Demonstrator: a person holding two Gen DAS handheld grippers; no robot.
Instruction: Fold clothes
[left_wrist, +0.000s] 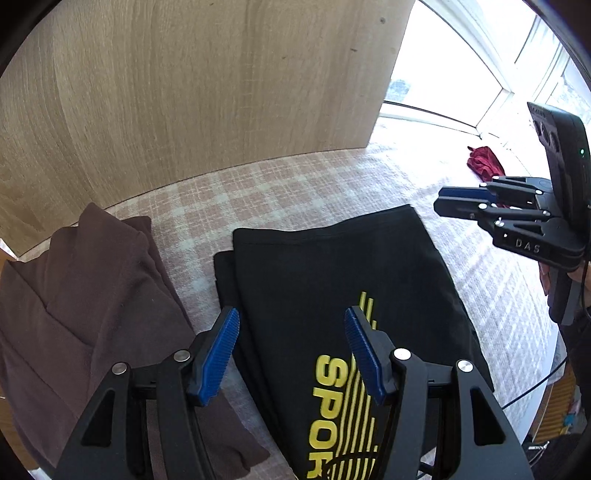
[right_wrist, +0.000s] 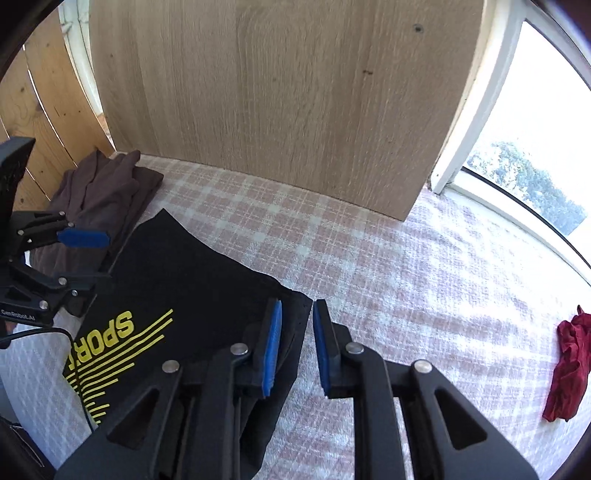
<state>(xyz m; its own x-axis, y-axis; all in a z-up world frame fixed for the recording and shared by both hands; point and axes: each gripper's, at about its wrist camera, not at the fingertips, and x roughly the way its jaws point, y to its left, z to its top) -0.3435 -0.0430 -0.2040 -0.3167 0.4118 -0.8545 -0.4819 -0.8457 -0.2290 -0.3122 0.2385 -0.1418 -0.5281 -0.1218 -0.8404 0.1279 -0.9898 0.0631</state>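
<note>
The folded black T-shirt (left_wrist: 332, 273), printed "SPOR" in yellow, lies at lower centre of the left wrist view on the pink checked bedspread (left_wrist: 288, 184). The left gripper (left_wrist: 291, 350) gapes wide above it, holding nothing. The right gripper (right_wrist: 297, 347), marked "DAS", is slightly parted and empty at the shirt's edge. A brown garment (left_wrist: 85, 280) lies lower left, a red cloth (right_wrist: 569, 365) at right.

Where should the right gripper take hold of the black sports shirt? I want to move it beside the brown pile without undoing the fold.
Grip the black shirt at its layered right-hand edge, coming in low from the right. The right gripper is open there, and that edge lies flat on the checked blanket. The left gripper, also open, could probably take the opposite edge.
</note>
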